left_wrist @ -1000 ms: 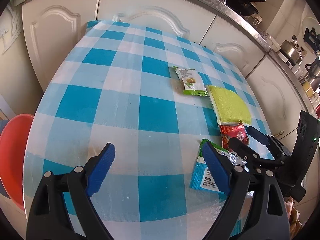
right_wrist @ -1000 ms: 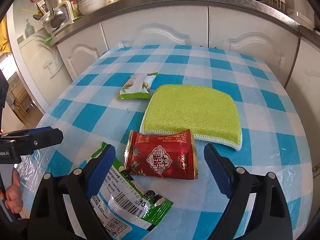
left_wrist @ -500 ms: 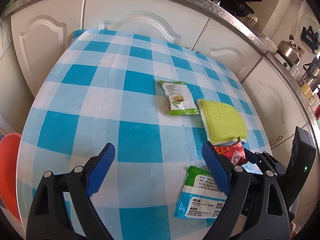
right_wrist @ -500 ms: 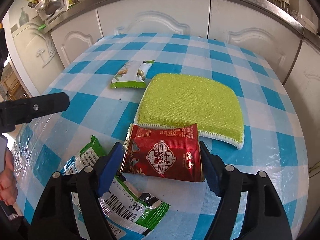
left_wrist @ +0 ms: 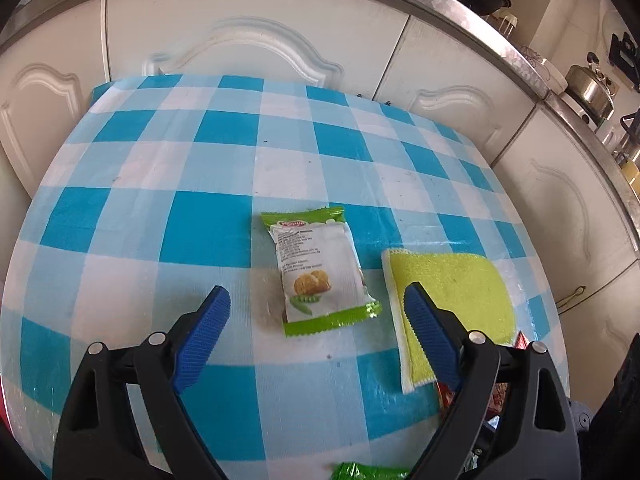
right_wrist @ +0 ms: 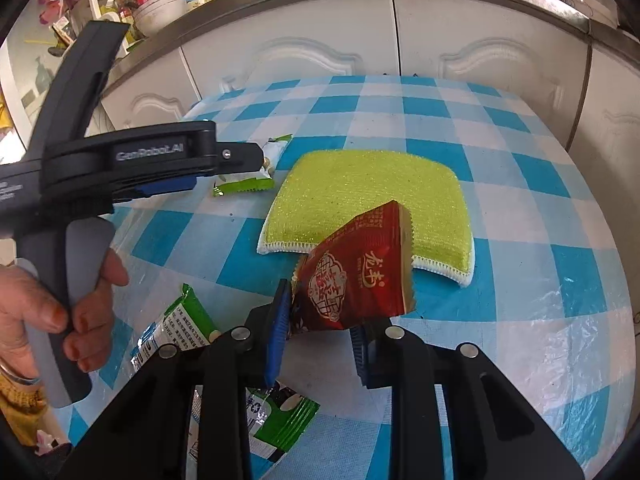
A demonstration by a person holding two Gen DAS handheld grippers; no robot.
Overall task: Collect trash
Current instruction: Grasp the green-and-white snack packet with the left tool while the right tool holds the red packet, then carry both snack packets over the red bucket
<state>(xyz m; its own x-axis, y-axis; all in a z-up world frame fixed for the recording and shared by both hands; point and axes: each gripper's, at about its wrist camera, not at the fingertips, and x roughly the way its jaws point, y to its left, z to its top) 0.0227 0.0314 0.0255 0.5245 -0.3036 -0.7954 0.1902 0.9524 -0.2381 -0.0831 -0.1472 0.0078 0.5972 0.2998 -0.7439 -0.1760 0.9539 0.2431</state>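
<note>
Trash here means three snack wrappers scattered near the yellow-green sponge cloth [right_wrist: 366, 196] on the checked table [left_wrist: 200, 216]. The largest, a green-and-white wrapper [right_wrist: 176, 328], lies flat near the table's front edge. The red wrapper [right_wrist: 356, 276], flat against the cloth's front edge half a second ago, is now lifted and tilted, clenched in the right gripper [right_wrist: 318, 334]; one piece looks collected. The small green wrapper [left_wrist: 318, 268] lies mid-table just beside the cloth's left edge, and the left gripper [left_wrist: 316, 336], jaws wide apart, has moved up to frame it, probably next.
</note>
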